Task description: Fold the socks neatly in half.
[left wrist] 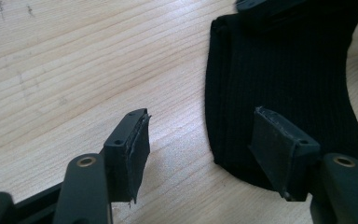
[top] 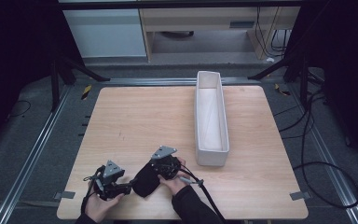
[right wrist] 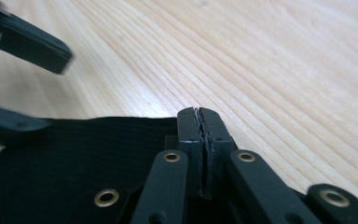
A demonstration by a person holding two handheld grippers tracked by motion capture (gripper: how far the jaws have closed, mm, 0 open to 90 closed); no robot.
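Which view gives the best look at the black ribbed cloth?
The left gripper view: the black cloth lies flat, its ribbing and curved edge plain. The right gripper view shows a dark stretch beside the shut jaws. The high view shows a small dark shape between the grippers.

A pale wooden table (top: 135, 116) stands on grey carpet (top: 28, 140), with light cabinets (top: 107, 32) behind, black curtains flanking.
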